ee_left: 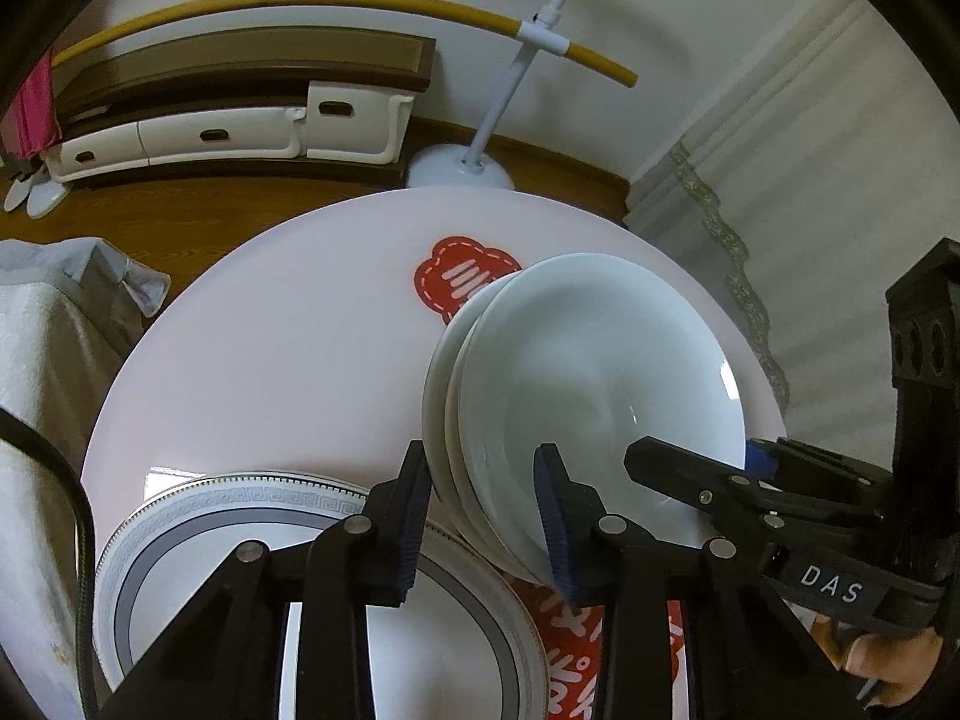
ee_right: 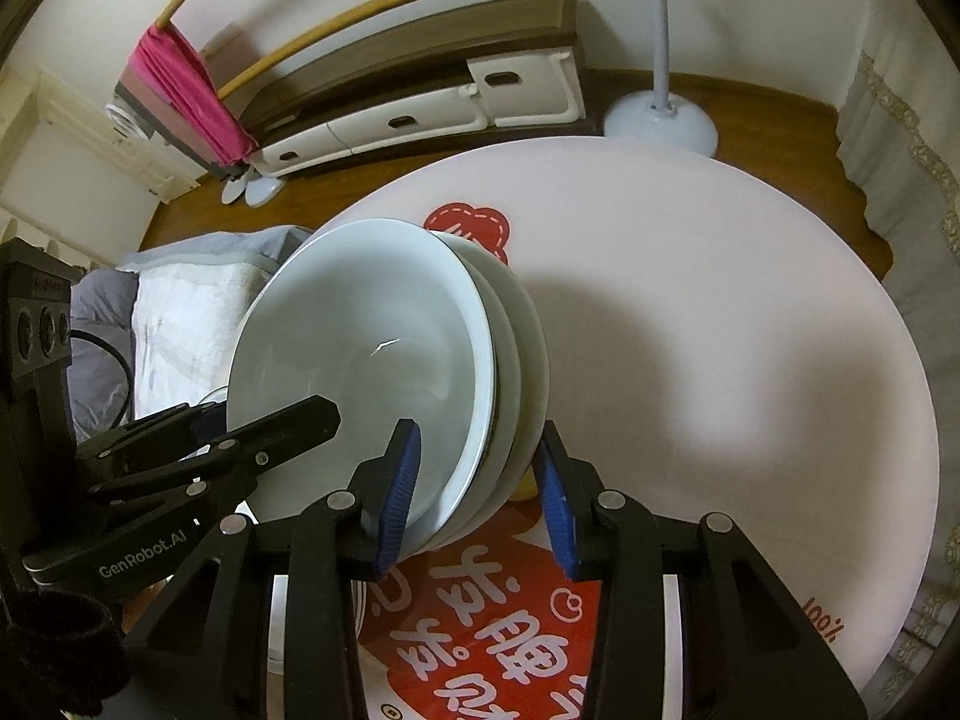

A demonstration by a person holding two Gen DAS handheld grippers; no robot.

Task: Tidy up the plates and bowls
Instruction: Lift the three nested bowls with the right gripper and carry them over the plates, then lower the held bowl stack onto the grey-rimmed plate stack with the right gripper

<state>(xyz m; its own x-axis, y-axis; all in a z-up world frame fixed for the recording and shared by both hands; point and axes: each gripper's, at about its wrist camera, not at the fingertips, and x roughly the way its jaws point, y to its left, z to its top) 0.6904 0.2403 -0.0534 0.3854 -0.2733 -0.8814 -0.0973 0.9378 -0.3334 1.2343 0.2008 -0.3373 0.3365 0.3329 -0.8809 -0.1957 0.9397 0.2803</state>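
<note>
- Stack of 3 white bowls [ee_left: 594, 384], nested and tipped on edge, raised above the round white table [ee_left: 270, 360] and gripped from 2 opposite sides at the rims.
- Left gripper [ee_left: 486, 516] straddling the near rims, 1 finger inside the front bowl and 1 behind the stack; contact looks likely, yet cannot tell how firm.
- Right gripper [ee_right: 480, 492] likewise set across the rims of the same stack [ee_right: 384, 360], blue pads [ee_right: 399, 492] against or just beside the glaze; jaws partly closed.
- Patterned plate [ee_left: 198, 546] lying flat on the table below and left of the stack.
- Likely heavy for 3 pieces, rigid, glossy and slippery, brittle if dropped.
- Best held across all 3 rims at once, squeezed evenly from both sides, kept level so the inner bowls stay nested.
</note>
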